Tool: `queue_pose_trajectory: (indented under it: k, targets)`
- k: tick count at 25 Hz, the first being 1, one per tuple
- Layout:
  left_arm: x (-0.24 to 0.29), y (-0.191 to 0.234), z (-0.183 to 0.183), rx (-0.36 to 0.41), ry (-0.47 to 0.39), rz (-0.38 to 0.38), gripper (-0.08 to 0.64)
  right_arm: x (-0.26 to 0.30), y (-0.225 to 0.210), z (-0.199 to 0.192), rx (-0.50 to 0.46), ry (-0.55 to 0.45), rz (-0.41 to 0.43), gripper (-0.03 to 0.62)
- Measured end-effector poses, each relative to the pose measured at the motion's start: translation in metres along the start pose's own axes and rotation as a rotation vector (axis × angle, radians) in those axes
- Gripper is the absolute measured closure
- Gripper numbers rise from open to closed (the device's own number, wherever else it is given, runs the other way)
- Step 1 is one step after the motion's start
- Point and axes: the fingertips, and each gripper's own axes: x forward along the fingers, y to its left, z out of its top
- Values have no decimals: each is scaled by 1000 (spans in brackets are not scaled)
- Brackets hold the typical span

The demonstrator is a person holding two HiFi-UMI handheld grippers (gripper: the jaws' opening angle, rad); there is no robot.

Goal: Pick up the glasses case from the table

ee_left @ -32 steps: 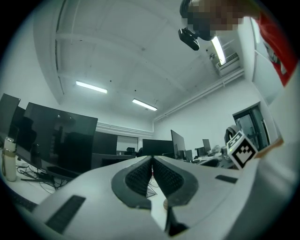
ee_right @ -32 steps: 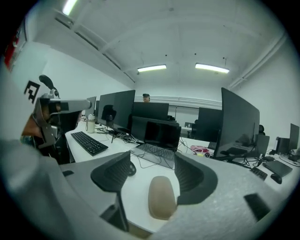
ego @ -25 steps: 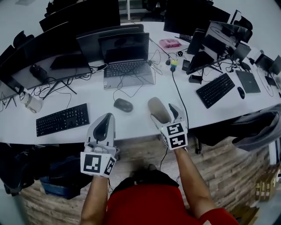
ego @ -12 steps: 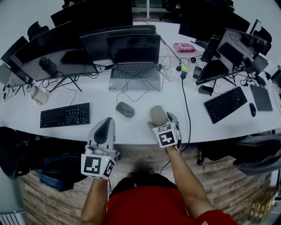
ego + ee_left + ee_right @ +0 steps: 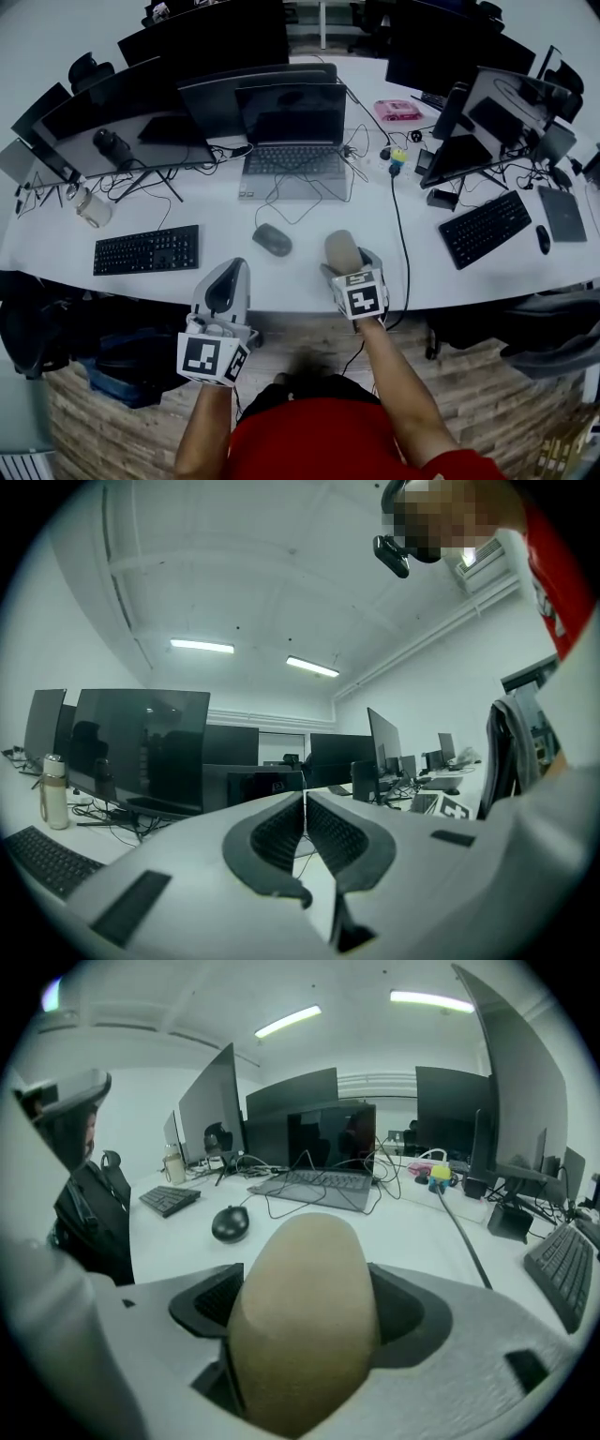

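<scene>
The beige oval glasses case (image 5: 342, 248) lies on the white table (image 5: 187, 291) near its front edge. My right gripper (image 5: 349, 264) reaches down around it, one jaw on each side. In the right gripper view the case (image 5: 305, 1297) fills the gap of the right gripper (image 5: 305, 1309); the jaws are closing, and I see no firm press by the pads. My left gripper (image 5: 228, 272) hovers level at the table's front edge, left of the case. Its jaws (image 5: 305, 810) are shut with nothing between them.
A dark mouse (image 5: 272, 239) lies just left of the case. A black keyboard (image 5: 145, 250) is further left, a laptop (image 5: 295, 141) and monitors behind. A black cable (image 5: 403, 234) runs to the front edge beside the right gripper. A second keyboard (image 5: 485, 228) lies right.
My right gripper has sunk toward the table with the case between its jaws, then stayed still. My left gripper has hardly moved. The head view has shifted a little.
</scene>
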Motion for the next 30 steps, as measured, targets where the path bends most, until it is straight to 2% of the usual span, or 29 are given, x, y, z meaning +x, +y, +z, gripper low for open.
queue_pose_trajectory:
  k: [5,10,16,23,30]
  targets:
    - [-12,-1,7,-6,-14,-19,546,-47,7,43,67,-167,38,190]
    - [-25,-5,23,-8,-36,-41,546,-116,28,93,58,-325,82,190]
    - [-38,-5,53,-8,-86,-64,546,-190,52,131,30,-472,83,190]
    - [-51,-6,76,0,-105,-85,546,-251,64,149,6,-570,45,190]
    - [-56,-8,81,-2,-115,-112,546,-269,69,144,22,-600,21,192]
